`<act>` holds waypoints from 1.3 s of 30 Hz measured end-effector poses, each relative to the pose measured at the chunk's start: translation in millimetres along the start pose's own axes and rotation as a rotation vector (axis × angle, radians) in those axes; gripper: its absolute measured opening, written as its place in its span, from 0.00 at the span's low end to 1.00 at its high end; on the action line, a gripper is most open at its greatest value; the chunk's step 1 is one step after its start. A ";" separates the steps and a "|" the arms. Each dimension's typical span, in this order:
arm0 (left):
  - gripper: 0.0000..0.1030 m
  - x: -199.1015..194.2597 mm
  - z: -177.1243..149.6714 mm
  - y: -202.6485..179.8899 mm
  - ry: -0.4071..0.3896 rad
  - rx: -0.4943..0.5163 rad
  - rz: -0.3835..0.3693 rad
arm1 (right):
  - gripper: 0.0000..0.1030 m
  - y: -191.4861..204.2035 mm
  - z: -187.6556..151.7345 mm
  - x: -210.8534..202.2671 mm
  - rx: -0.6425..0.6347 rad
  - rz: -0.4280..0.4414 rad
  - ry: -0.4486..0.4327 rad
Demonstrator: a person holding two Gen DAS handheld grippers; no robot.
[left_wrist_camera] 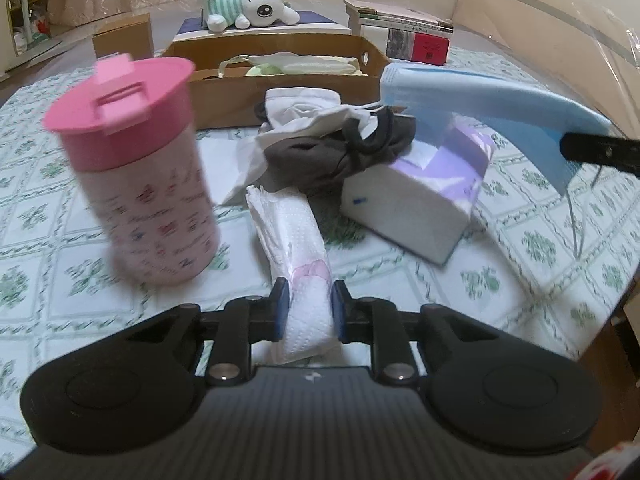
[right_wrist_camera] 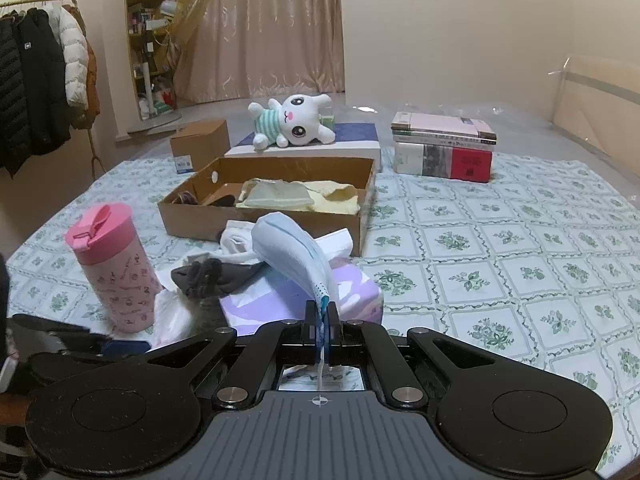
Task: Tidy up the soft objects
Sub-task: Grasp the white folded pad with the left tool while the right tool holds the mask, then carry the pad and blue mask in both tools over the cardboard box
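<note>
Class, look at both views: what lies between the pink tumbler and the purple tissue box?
A dark grey cloth and a white tissue pack, the pack clamped in the left tongs; clearest in the left wrist view.

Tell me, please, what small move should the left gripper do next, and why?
Probably lift the tissue pack straight up. The left gripper has its pads pressed on both sides of the pack, which lies on the bedspread close beside the pink tumbler, with the cardboard tray beyond.

— What is on the bed?
— A pink cup with a lid. A pile of books sits far back.
— And by the wall?
— Coats hang there.
</note>
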State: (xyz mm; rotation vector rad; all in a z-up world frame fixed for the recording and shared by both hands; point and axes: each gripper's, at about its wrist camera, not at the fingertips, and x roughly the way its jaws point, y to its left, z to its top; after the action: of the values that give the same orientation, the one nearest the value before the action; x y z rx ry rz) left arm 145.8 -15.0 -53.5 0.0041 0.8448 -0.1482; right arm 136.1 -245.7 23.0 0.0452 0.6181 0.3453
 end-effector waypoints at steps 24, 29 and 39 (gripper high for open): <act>0.09 -67.7 -8.0 7.2 -0.087 0.039 0.007 | 0.01 19.0 1.1 -33.2 0.027 0.016 -0.051; 0.09 -80.4 8.1 3.1 -0.125 0.059 -0.025 | 0.01 17.8 7.5 -38.2 0.040 0.019 -0.070; 0.09 -94.7 55.7 4.5 -0.174 0.119 -0.081 | 0.01 15.4 27.2 -38.1 0.049 0.030 -0.102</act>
State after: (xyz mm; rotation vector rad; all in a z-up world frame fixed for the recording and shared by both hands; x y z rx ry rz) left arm 126.0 -1.9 53.9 0.0673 0.6621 -0.2710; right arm 118.1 -242.1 68.7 0.1182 0.5248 0.3547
